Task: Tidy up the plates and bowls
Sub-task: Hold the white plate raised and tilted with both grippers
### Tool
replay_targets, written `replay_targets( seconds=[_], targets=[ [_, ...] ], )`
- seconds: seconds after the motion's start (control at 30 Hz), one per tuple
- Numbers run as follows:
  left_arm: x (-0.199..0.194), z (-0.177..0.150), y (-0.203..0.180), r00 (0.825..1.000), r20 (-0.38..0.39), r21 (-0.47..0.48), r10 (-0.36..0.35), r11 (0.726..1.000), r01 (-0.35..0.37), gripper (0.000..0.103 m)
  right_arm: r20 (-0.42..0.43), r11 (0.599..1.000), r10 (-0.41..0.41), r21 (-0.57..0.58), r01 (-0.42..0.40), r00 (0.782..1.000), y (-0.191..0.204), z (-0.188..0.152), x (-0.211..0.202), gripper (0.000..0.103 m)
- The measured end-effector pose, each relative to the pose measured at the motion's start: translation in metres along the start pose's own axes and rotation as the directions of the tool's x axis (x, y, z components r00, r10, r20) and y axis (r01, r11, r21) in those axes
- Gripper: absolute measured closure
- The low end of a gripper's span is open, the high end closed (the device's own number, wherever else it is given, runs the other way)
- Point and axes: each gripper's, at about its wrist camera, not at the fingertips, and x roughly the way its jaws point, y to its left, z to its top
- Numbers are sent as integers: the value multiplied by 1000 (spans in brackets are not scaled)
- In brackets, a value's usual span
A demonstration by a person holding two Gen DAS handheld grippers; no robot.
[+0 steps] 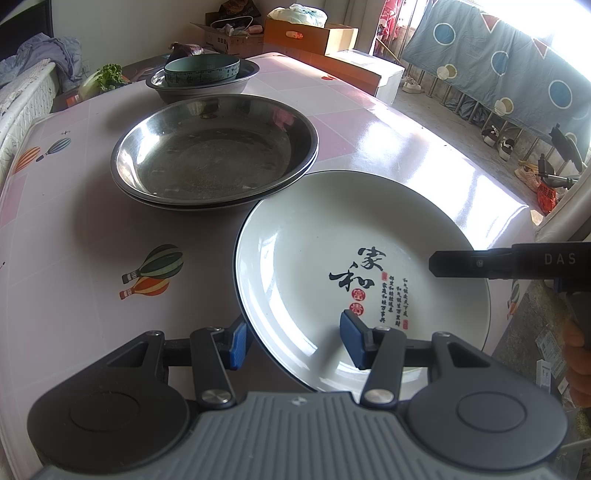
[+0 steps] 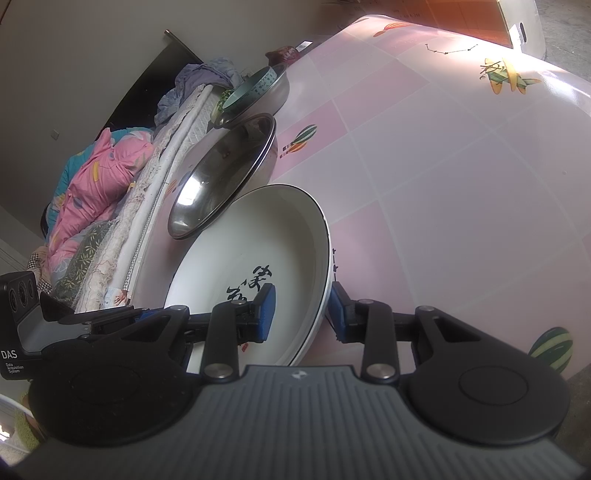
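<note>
A white plate with black calligraphy [image 1: 332, 258] lies near the table's front edge, its far rim resting on a stack of steel plates [image 1: 214, 155]. My left gripper [image 1: 295, 339] is open with its blue pads either side of the plate's near rim. My right gripper [image 2: 301, 312] is open too, one pad inside the white plate [image 2: 258, 251] and one outside its rim; its finger shows in the left wrist view [image 1: 480, 263]. Behind, a teal bowl [image 1: 201, 70] sits inside a steel bowl [image 1: 203, 86]. The steel plates [image 2: 221, 177] also show in the right wrist view.
The table has a pink tiled cloth [image 1: 74, 229] with balloon prints. Cardboard boxes [image 1: 310, 35] stand beyond its far edge. A bed with pink bedding [image 2: 99, 177] lies along the table's left side. A blue patterned sheet [image 1: 498, 62] hangs at the right.
</note>
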Motion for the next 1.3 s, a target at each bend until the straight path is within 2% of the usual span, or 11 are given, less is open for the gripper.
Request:
replay_targets(
  seconds=[0.63,1.3],
  targets=[
    [-1,-1,-3,1000,-10,3,5,1000,-5,51,-1,1000,1,1,-1,1000,0,0,0,72],
    [-12,-8,-13,999,-36,18,-33,999,33,51,11,1000,-7,23,7,1000,-5,2,0,72]
  ],
)
